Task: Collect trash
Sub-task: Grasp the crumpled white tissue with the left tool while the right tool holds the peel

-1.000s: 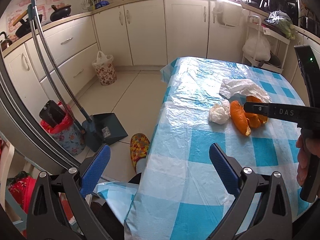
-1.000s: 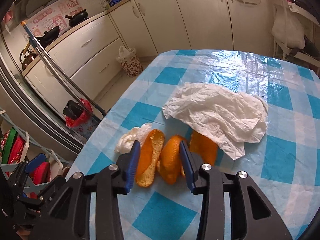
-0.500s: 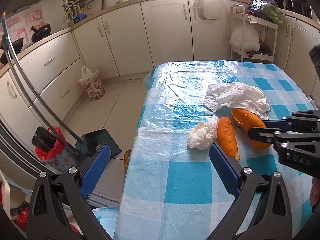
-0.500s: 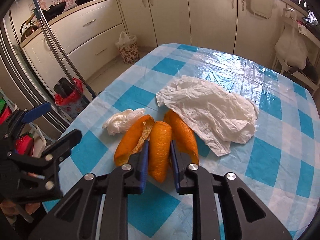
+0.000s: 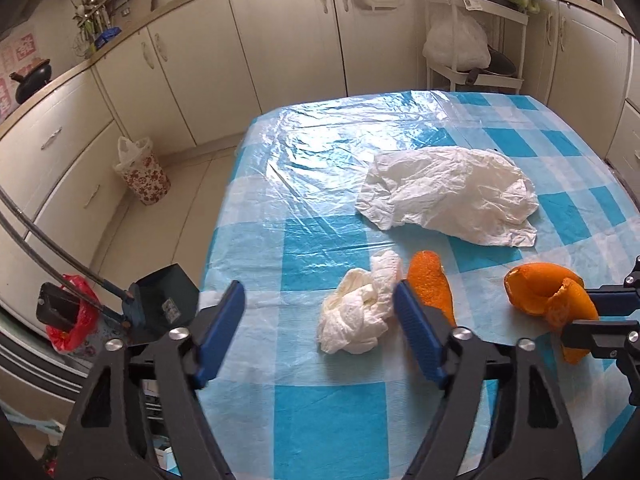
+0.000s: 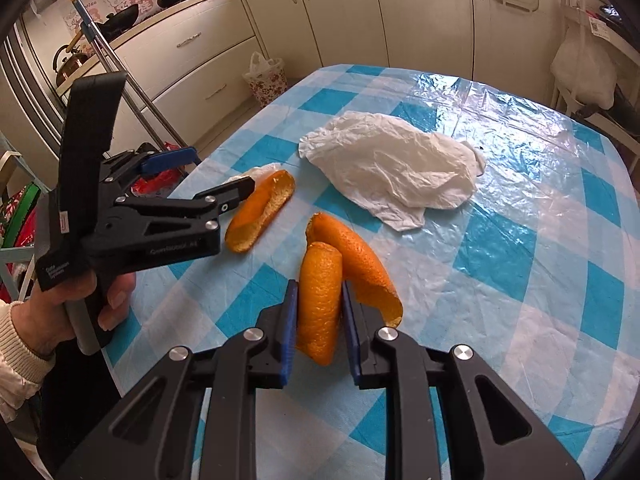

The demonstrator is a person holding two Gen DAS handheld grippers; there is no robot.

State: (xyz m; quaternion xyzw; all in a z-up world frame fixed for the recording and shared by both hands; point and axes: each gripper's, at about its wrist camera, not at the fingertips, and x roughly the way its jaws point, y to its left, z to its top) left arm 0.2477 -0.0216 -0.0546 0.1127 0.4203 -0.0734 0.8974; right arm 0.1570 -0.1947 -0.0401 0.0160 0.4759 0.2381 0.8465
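Note:
A crumpled white tissue lies on the blue checked table between the fingers of my left gripper, close to the right one. Those jaws are closing and no pad presses on it. A curled orange peel is clamped in my right gripper, which is shut on it; the left wrist view shows that peel at the right edge. A second orange peel lies loose beside the tissue. A crumpled white bag lies further back. In the right wrist view my left gripper mostly hides the tissue.
The table's left edge drops to the floor, where a floral bin with a liner, a dark dustpan and a red-bagged bin stand. A white trolley with a bag stands behind the table. Cabinets line the walls.
My left gripper came in over the table to straddle the tissue, and its jaws narrowed. My right gripper shut on one orange peel and drew it away from the other peel.

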